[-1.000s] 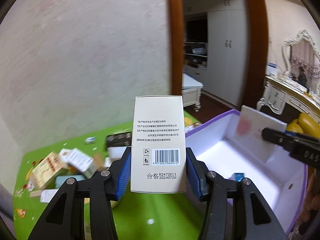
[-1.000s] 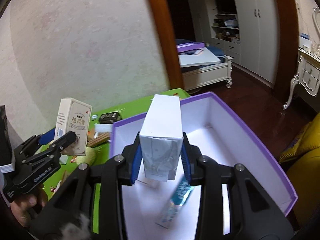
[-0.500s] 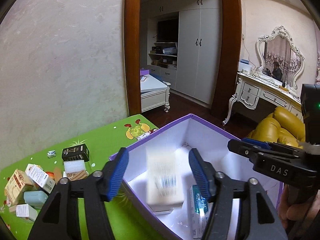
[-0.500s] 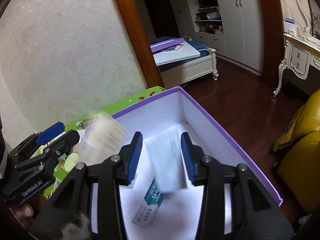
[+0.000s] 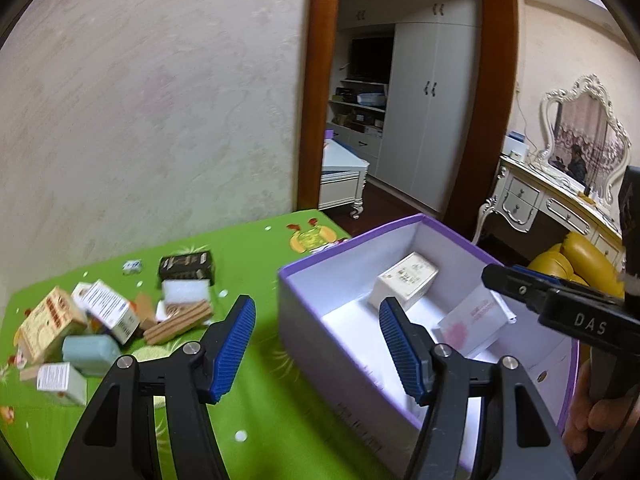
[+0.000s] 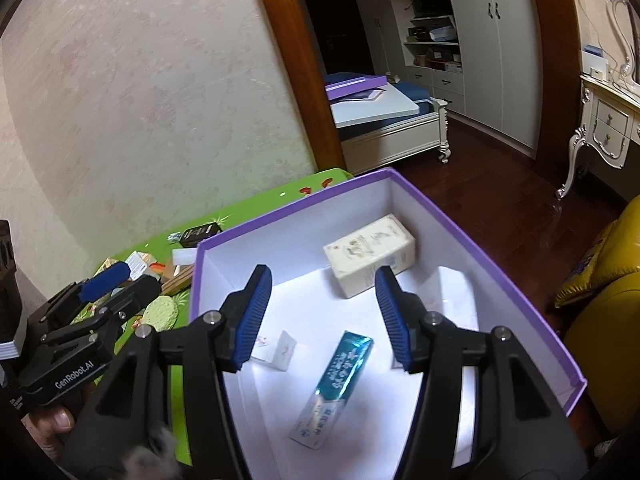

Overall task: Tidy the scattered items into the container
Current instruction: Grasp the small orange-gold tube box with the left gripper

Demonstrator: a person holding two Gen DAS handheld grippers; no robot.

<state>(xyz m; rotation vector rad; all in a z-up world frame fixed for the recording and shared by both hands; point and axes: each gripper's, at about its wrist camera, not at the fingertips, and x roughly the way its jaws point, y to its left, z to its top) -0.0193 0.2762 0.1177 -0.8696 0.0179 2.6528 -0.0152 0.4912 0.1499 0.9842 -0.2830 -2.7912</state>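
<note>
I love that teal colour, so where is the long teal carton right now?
The teal carton lies flat on the white floor of the purple box, low in the right wrist view, nearer than the cream carton.

left gripper (image 5: 316, 340): black arms, blue ribbed pads, silver screws, "GenRobot.AI" in white
right gripper (image 6: 324, 312): black arms, blue ribbed pads, silver screws, "DAS" in white
fingers (image 5: 600, 416): bare, no sleeve seen

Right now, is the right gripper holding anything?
No, the right gripper hangs empty, jaws opening, above the purple box and teal carton.
</note>
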